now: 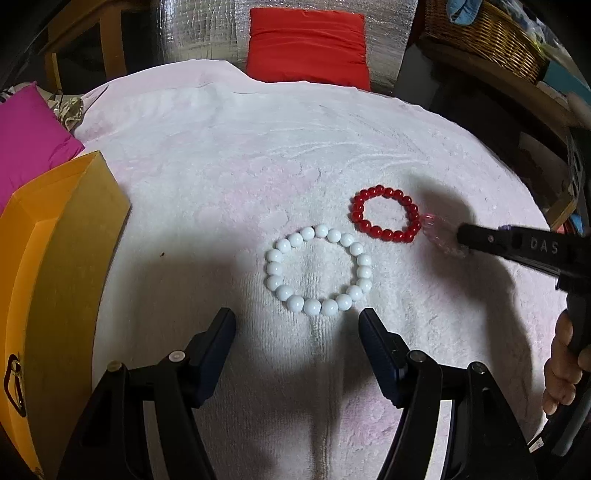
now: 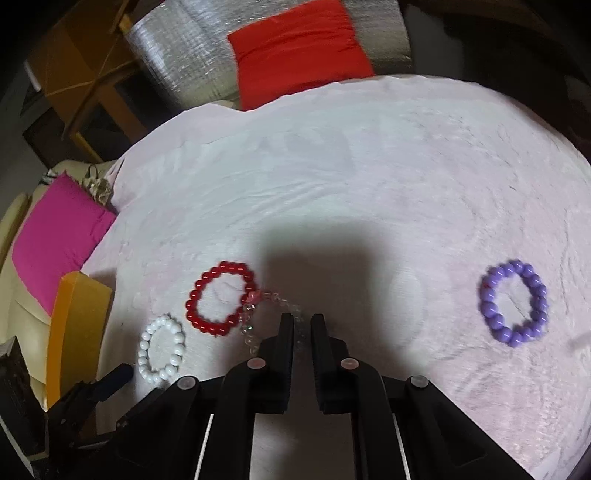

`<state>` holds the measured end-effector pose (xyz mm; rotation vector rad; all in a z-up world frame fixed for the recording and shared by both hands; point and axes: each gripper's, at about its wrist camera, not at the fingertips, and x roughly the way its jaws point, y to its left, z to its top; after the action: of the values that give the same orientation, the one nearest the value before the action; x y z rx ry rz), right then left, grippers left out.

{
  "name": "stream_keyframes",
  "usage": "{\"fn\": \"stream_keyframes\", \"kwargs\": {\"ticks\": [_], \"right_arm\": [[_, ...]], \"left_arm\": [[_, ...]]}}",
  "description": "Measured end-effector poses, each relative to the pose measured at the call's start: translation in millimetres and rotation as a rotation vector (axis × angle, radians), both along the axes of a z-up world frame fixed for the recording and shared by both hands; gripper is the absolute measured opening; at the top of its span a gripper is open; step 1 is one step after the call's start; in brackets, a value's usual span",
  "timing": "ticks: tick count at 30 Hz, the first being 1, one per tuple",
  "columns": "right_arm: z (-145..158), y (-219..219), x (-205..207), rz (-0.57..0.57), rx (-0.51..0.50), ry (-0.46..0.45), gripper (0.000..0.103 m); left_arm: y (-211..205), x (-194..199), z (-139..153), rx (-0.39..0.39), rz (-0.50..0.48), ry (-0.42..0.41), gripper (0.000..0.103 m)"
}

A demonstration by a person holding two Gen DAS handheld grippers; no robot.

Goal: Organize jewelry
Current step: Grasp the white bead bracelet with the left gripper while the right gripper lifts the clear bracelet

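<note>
A white bead bracelet (image 1: 318, 270) lies on the pale pink towel (image 1: 258, 147), just ahead of my open, empty left gripper (image 1: 297, 321). A red bead bracelet (image 1: 386, 214) lies behind it to the right. My right gripper (image 2: 303, 321) is shut on a clear pink bead bracelet (image 2: 255, 306) that touches the red bracelet (image 2: 221, 299); from the left wrist view this gripper (image 1: 461, 236) comes in from the right. A purple bead bracelet (image 2: 513, 302) lies alone at the right. The white bracelet (image 2: 161, 349) also shows at lower left.
An open yellow box (image 1: 55, 266) stands at the towel's left edge, also in the right wrist view (image 2: 79, 325). A magenta cushion (image 1: 29, 136) and a red cushion (image 1: 306, 46) lie beyond the towel. A wicker basket (image 1: 487, 33) stands at the far right.
</note>
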<state>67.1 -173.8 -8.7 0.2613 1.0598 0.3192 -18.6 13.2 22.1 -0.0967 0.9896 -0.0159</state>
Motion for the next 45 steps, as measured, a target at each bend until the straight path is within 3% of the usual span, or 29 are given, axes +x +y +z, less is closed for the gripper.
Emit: {"fn": "stream_keyframes", "kwargs": {"ticks": [5,9,12,14,17,21,24,29,33,42,43,45], "right_arm": [[-5.2,-25.0,2.2,-0.037,0.108,0.087,0.012],[-2.6,-34.7,2.9,-0.055,0.147,0.077,0.015],[-1.5,-32.1,2.9,-0.041,0.162,0.074,0.032],[-0.3,-26.6,3.5,-0.032,0.155,0.063,0.054],[-0.1,-17.1,3.4,-0.017,0.132,0.039,0.055],[-1.0,-2.5,2.5,0.011,0.061,0.002,0.055],[-0.8,8.8,-1.7,0.040,-0.015,-0.034,0.054],[-2.0,23.5,-9.1,0.076,-0.179,-0.110,0.033],[-1.4,25.4,-11.8,0.070,-0.250,-0.140,0.020],[4.3,14.7,-15.8,0.053,-0.194,-0.135,0.014],[5.5,13.3,-15.6,0.052,-0.180,-0.133,0.012],[8.4,8.4,-16.2,0.046,-0.145,-0.126,0.010]], "left_arm": [[-6.1,10.1,3.8,0.014,-0.007,-0.007,0.073],[-10.2,24.1,-2.5,0.040,-0.012,0.004,0.074],[-14.8,29.5,-5.1,0.058,-0.027,0.001,0.074],[-16.4,30.4,-4.8,0.064,-0.033,-0.007,0.074],[-16.8,33.1,-5.7,0.058,-0.030,-0.011,0.074],[-17.3,34.7,-5.9,0.057,-0.037,-0.019,0.068],[-19.9,36.0,-5.2,0.068,-0.045,-0.026,0.053],[-22.9,28.0,-0.9,0.097,-0.055,-0.040,0.029],[-24.7,23.7,0.7,0.113,-0.055,-0.047,0.024],[-26.7,11.6,7.3,0.113,-0.059,-0.060,0.018],[-26.8,10.1,8.0,0.110,-0.060,-0.062,0.011],[-27.0,5.4,11.0,0.093,-0.068,-0.068,0.010]]}}
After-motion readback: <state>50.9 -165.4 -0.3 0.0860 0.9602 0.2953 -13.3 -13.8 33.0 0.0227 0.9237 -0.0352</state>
